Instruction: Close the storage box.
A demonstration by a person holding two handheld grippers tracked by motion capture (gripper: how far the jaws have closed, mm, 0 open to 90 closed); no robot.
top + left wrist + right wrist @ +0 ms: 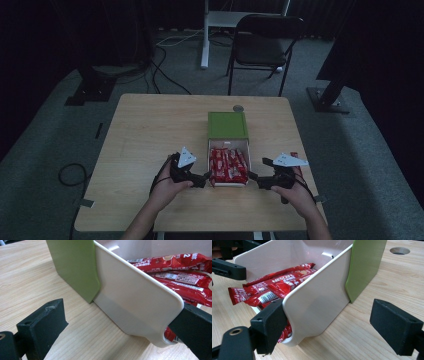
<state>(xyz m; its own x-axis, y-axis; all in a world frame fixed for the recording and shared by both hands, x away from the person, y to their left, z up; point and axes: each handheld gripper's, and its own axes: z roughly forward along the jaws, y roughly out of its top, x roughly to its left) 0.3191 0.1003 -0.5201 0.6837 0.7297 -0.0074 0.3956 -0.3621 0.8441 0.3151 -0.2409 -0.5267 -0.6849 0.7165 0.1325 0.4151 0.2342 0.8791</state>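
Dim rm, grey carpet (380, 150), chair (265, 37).

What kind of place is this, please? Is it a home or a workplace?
Probably a workplace, such as a lab or recording room. A plain wooden table stands on grey carpet, with loose cables on the floor, a folding chair behind it, and dark stands at the sides.

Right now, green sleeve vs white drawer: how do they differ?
The green sleeve is closed on top, its inside hidden; the white drawer is open-topped and shows red Nescafe sachets. The sleeve stands farther from the person; the drawer is pulled out toward them, between both open tongs. Both rest on the wooden table.
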